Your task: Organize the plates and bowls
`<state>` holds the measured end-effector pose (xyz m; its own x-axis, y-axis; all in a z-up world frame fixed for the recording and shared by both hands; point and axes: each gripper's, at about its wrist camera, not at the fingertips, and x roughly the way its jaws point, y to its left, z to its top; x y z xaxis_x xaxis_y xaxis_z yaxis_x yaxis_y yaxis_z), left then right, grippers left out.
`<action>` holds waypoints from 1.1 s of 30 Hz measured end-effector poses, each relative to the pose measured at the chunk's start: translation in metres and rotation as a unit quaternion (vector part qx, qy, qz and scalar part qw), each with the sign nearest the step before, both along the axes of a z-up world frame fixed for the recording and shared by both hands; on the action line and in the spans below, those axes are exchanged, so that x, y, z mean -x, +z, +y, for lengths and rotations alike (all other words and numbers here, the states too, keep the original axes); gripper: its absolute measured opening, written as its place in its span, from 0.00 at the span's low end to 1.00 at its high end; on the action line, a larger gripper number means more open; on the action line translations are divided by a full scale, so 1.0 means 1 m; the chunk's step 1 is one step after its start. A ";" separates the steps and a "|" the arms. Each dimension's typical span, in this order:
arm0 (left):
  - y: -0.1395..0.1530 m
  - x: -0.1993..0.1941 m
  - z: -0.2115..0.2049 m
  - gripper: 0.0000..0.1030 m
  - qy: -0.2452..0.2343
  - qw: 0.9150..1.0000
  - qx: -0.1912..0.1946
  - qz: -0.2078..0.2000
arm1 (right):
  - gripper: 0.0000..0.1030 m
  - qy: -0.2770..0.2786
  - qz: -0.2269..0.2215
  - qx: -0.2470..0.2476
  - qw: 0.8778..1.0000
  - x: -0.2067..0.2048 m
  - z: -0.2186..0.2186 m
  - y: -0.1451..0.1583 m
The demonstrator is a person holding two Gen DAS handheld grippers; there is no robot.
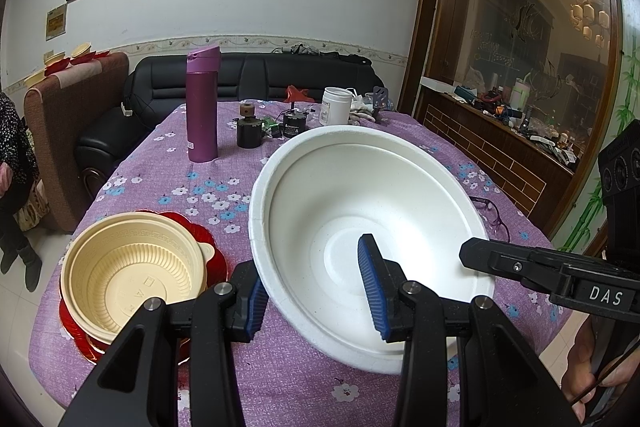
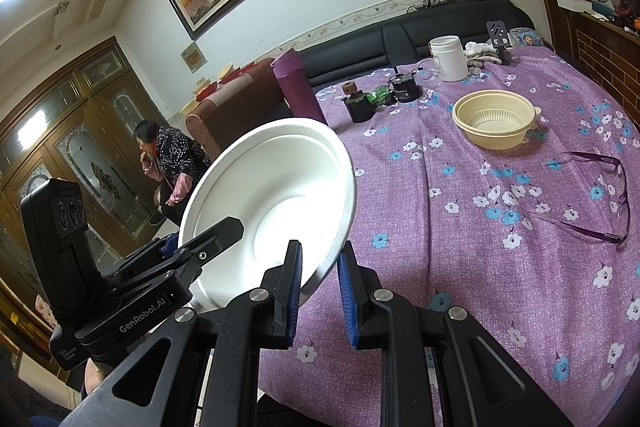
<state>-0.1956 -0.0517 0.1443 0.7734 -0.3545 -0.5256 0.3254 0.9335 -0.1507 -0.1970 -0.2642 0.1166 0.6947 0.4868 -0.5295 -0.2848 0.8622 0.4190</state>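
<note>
A white foam bowl (image 1: 360, 195) hangs tilted above the purple flowered tablecloth (image 1: 224, 367), held by both grippers. My left gripper (image 1: 314, 279) straddles its near wall, one blue pad outside and one inside, shut on it. My right gripper (image 2: 320, 269) is shut on the thin rim of the same white bowl (image 2: 288, 179). In the left wrist view the right gripper (image 1: 476, 253) reaches in over the bowl's right edge. A cream plastic bowl (image 1: 132, 267) sits on a red plate (image 1: 210, 239) at the near left. A second cream bowl (image 2: 494, 119) stands alone farther back.
Purple glasses (image 2: 592, 195) lie on the cloth to the right. At the table's far end stand a purple flask (image 1: 202, 107), a white jar (image 1: 336, 106) and small black items (image 1: 250, 131). A person (image 2: 168, 163) sits beyond the left table edge by a black sofa (image 1: 256, 75).
</note>
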 end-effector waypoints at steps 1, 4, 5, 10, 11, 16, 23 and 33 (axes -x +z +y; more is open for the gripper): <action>0.000 0.000 0.000 0.39 0.000 1.000 0.000 0.000 | 0.19 0.001 0.000 0.000 1.000 0.000 0.000 0.000; 0.000 -0.001 0.004 0.39 0.002 1.000 -0.001 -0.001 | 0.19 0.002 -0.001 0.002 1.000 -0.002 0.002 0.000; 0.000 -0.001 0.006 0.39 0.003 1.000 0.000 -0.001 | 0.19 0.003 0.000 0.002 1.000 -0.002 0.003 0.000; 0.004 0.000 0.008 0.39 0.009 1.000 0.003 -0.006 | 0.19 0.008 -0.001 0.003 1.000 -0.004 0.005 0.003; 0.005 0.000 0.011 0.39 0.011 1.000 0.004 -0.006 | 0.19 0.009 -0.002 0.004 1.000 -0.004 0.007 0.004; 0.009 0.004 0.017 0.39 0.020 1.000 0.005 -0.012 | 0.19 0.015 -0.005 0.008 1.000 -0.006 0.013 0.010; 0.019 0.009 0.032 0.39 0.038 0.999 0.008 -0.026 | 0.19 0.031 -0.009 0.014 0.999 -0.011 0.031 0.019; 0.021 0.007 0.053 0.39 0.061 0.997 0.018 -0.031 | 0.19 0.049 -0.008 0.023 0.999 -0.023 0.055 0.024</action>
